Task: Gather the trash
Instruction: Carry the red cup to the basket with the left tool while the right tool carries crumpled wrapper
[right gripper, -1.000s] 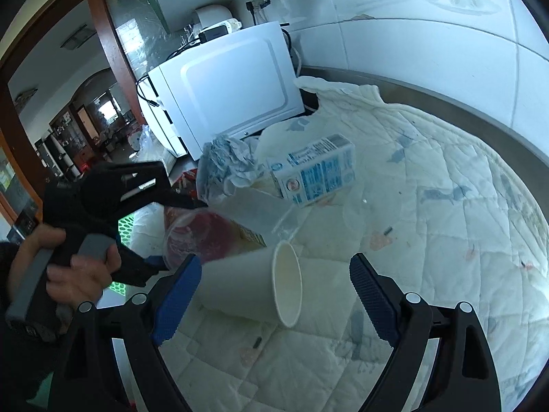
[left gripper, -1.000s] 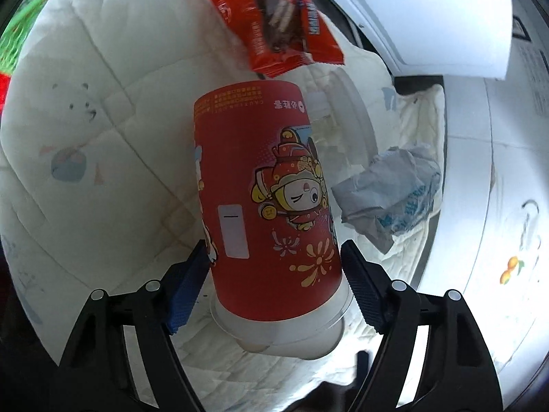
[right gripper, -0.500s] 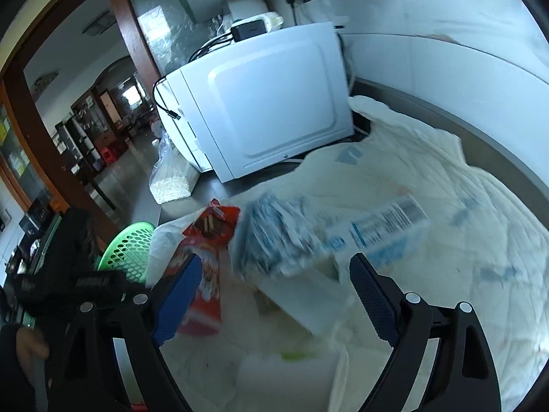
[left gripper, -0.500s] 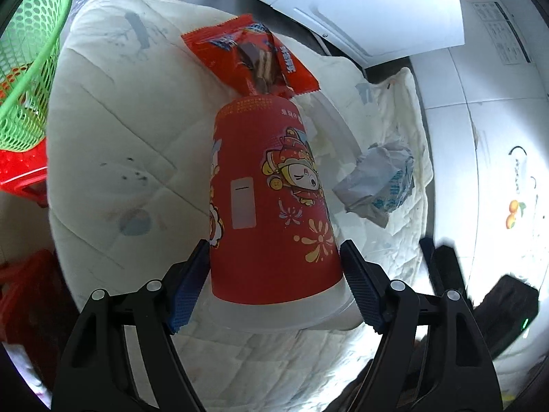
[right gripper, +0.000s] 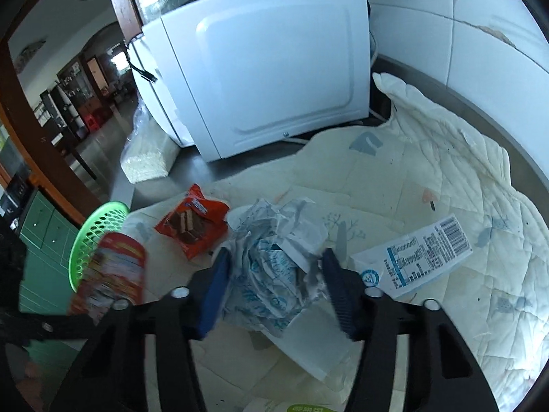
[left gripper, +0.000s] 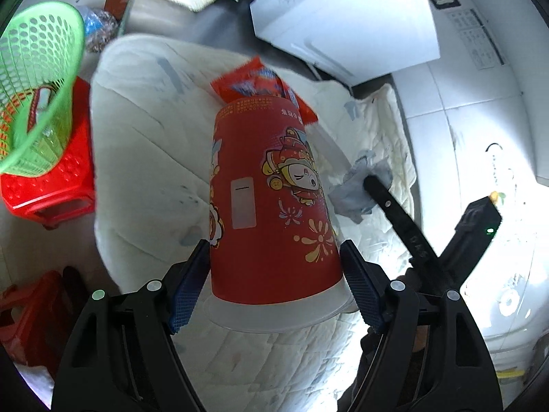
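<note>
My left gripper (left gripper: pixel 274 286) is shut on a red paper cup (left gripper: pixel 271 202) with a cartoon figure and holds it above the quilt; the cup also shows blurred in the right wrist view (right gripper: pixel 109 274). My right gripper (right gripper: pixel 274 288) has its jaws closing around a crumpled white-and-blue wrapper (right gripper: pixel 274 267), also visible in the left wrist view (left gripper: pixel 357 189). A red snack packet (right gripper: pixel 194 223) lies beyond it. A white milk carton (right gripper: pixel 415 257) lies flat to the right. A green mesh basket (left gripper: pixel 37 86) stands off the counter's left side.
A white quilt (right gripper: pixel 446 178) covers the counter. A white microwave (right gripper: pixel 267 61) stands at the back. A red stool (left gripper: pixel 51 178) sits under the basket. A clear flat packet (right gripper: pixel 308 350) lies under the wrapper. A tiled wall (right gripper: pixel 497 51) bounds the right.
My left gripper has lifted the red cup up and back, bringing the green basket into view. My right gripper has moved forward to the crumpled wrapper and narrowed its jaws around it.
</note>
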A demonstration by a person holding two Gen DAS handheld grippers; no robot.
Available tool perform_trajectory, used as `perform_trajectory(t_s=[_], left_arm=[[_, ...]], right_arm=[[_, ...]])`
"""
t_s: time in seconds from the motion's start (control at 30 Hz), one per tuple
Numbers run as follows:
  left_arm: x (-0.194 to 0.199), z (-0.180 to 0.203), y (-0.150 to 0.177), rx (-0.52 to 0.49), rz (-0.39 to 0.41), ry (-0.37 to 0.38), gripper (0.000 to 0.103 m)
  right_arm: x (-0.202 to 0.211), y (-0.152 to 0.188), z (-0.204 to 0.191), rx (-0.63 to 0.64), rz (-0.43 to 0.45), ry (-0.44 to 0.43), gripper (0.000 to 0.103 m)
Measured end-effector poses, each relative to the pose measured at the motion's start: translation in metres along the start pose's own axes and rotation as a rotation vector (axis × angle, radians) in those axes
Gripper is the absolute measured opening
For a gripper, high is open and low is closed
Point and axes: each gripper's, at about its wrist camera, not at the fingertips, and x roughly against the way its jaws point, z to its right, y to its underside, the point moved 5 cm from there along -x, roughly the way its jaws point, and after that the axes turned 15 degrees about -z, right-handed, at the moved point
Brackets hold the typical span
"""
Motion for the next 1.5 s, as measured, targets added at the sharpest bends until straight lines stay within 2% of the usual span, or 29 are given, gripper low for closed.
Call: perform_trajectory(t_s=[0.3,0.53,0.87,1.2,1.37,1.5], left_arm=[[0.063,-0.028,-0.004,0.019,0.106,0.010,0.075],[0.123,-0.088,-0.020,0.100,0.224,-0.069,0.075],[0.165,-0.192,-0.054,0.228,0.292,-0.241,0.075],[0.178,-0.251,-0.065,0.249,0.304,-0.380,0.077],[0.188,-0.264,-0.062,0.256,0.319,-0.383,0.079],[0.196,-0.270,-0.055,0.265,0.339,-0.380,0.081]], right_arm=[[0.035,0.002,-0.018,0.017,0.085,-0.018,0.041],[0.044,-0.005,-0.082,0.118,0.110,-0.109,0.041],[-0.004,-0.018,-0.206,0.247,0.033,-0.257,0.041],[-0.083,-0.026,-0.324,0.312,-0.073,-0.370,0.041],[-0.116,-0.030,-0.352,0.275,-0.114,-0.405,0.043],[-0.138,-0.031,-0.365,0.247,-0.152,-0.420,0.049]])
